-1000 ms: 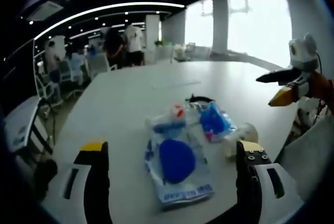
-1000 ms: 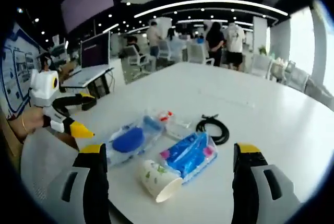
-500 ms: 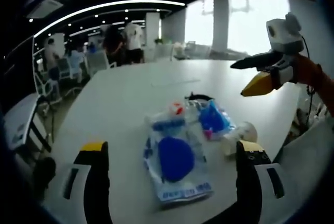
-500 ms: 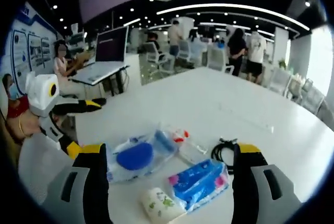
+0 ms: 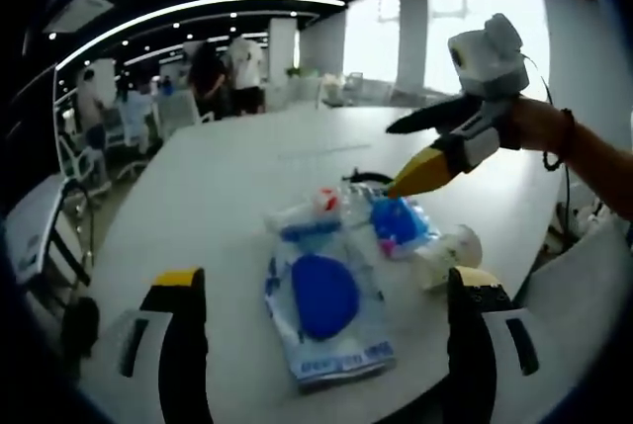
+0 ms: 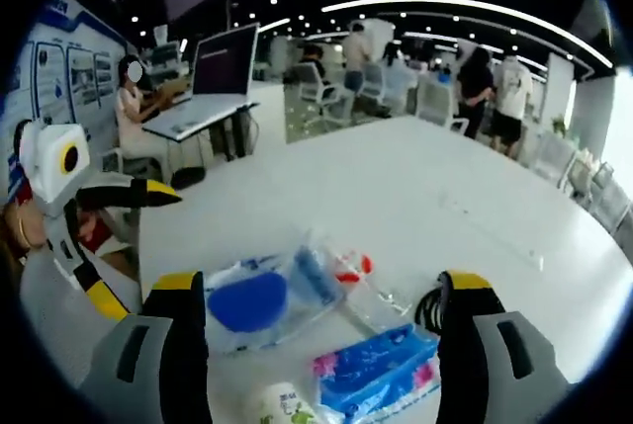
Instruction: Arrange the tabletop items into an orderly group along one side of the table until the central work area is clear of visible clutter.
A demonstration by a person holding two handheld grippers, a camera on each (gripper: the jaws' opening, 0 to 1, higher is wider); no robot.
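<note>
1. Fingers first: my left gripper [image 5: 321,345] has its two jaws spread wide with nothing between them, hovering above the white table [image 5: 227,187]; my right gripper [image 6: 321,345] is spread just as wide and holds nothing.
2. Between the left jaws, in the left gripper view, lies a clear plastic bag with a blue round thing inside [image 5: 321,305], flat on the table with printed blue lettering along its near edge.
3. Beyond that bag sits a smaller clear packet with a red and white piece [image 5: 321,209]; to its right a blue tissue pack [image 5: 398,224] and a paper cup [image 5: 447,251] lying on its side, touching the pack; a black cable [image 5: 368,179] curls just behind them.
4. The left gripper view also shows my right gripper [image 5: 420,152] coming in from the right, yellow-tipped, open, poised above the tissue pack, with my hand [image 5: 539,126] and a dark wristband behind it.
5. The right gripper view gives the same cluster from the other side: bag with the blue round thing [image 6: 259,296] left of centre, tissue pack [image 6: 381,370] low between my jaws, cup [image 6: 282,406] at the bottom edge, cable [image 6: 427,307] half hidden by my right-hand jaw.
6. That view also shows my left gripper [image 6: 99,231] at the left, jaws apart, off the table edge.
7. Further out: desks, a laptop [image 6: 216,73], chairs and several people [image 6: 499,93] standing in the office.
</note>
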